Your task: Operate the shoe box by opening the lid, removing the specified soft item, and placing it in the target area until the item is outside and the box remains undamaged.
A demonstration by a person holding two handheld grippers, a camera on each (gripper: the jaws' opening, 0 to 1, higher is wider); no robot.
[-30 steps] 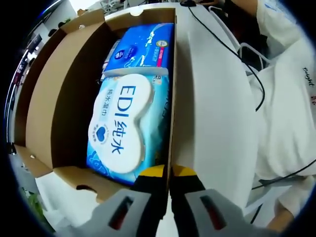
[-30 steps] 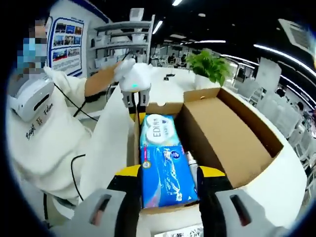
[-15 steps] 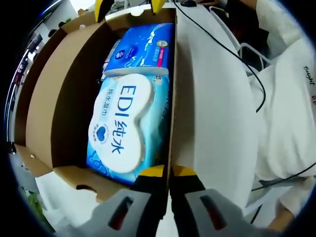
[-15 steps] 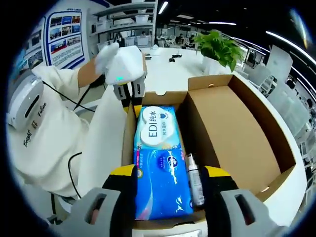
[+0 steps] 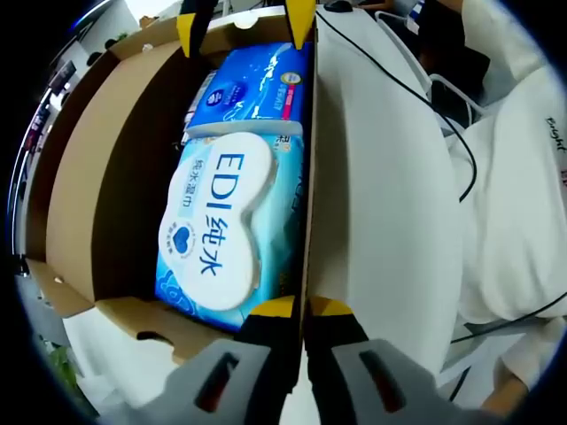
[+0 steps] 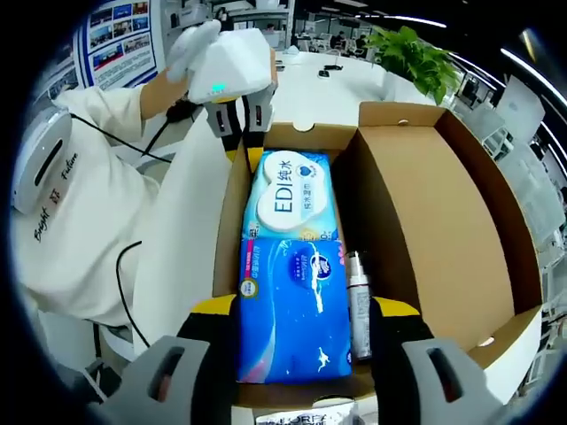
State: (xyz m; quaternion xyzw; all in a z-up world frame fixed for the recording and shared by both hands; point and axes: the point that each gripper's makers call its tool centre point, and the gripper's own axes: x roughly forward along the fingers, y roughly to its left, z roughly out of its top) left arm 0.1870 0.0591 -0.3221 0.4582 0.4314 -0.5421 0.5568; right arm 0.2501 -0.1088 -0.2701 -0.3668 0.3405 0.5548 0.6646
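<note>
My left gripper (image 5: 299, 310) is pinched on the shoe box (image 6: 425, 230) wall, steadying it. R gripper (image 6: 306, 305) is spread wide, the blue tissue pack (image 6: 291, 310) lying btwn its jaws. I'd lower evenly, squeeze softly, lift straight w/o scraping cardboard.

The shoe box (image 6: 443, 230) stands open; access from above is unobstructed. The wipes pack (image 6: 288, 195) and tissue pack (image 6: 292, 310) lie end to end along the box's left wall. A small bottle (image 6: 358, 301) lies just beside the tissue pack. The right half of the box floor is bare. The left gripper (image 6: 237, 119) blocks the far left corner.
</note>
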